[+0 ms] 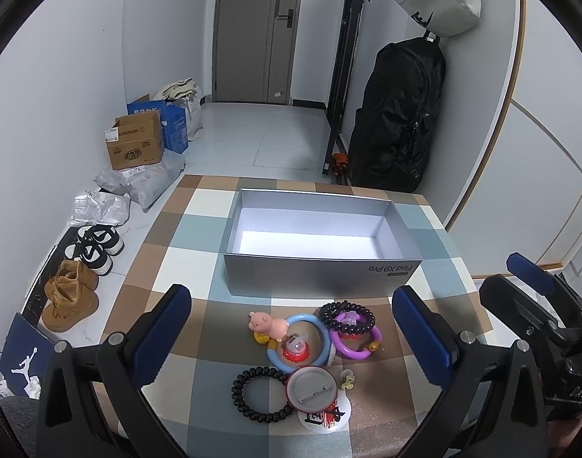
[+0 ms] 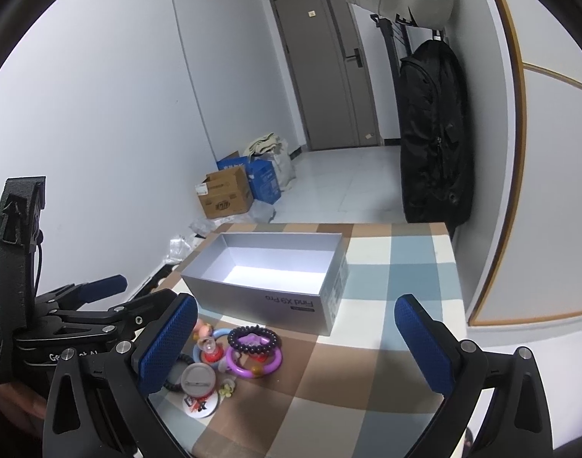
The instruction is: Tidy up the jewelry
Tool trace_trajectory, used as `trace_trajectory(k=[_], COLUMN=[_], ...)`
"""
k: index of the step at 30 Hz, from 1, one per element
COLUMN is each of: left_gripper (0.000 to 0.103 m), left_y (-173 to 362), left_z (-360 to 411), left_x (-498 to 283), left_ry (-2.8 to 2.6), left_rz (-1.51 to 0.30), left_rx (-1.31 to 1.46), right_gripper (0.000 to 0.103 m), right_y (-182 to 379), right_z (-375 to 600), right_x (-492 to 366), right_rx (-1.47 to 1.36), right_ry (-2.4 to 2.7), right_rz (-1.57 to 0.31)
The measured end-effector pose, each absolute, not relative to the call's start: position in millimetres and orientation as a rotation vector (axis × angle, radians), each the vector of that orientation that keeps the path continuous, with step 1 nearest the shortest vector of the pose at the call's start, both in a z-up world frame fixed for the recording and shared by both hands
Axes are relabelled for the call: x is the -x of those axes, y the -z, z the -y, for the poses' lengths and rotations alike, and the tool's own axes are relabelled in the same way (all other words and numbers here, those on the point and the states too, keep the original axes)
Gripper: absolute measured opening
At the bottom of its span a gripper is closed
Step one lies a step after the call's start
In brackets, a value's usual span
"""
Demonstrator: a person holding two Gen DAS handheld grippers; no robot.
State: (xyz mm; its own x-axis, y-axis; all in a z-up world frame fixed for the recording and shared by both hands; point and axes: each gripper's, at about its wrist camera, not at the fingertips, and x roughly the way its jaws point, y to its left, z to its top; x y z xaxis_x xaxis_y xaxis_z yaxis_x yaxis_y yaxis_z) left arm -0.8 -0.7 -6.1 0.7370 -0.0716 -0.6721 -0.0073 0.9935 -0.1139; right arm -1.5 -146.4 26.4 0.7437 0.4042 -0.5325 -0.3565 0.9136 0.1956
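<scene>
While each hand-held gripper gapes empty, trinkets lie below.

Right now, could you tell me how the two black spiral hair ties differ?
The near hair tie lies flat on the tablecloth, touching the badge; the far hair tie rests on the purple ring. The near one looks rounder and more open. Both are black coils.

silver box on a brown, blue and cream checked cloth; purple ring; blue fingers.
</scene>
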Motion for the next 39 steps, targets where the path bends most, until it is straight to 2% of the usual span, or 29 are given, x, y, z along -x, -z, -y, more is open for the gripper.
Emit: trace_trajectory(k=[39], left_gripper=[0.102], left_y=[17.8], left_z=[-5.5], left_x=[0.1], left_ry=[0.104], left_rz=[-0.827], left_rx=[0.179], right_gripper=[0.103], right_y=[-24.8], right_z=[149.7], right_x=[-0.7], right_rx=[-0.101], right_ry=[-0.398], right_rz=[-0.625])
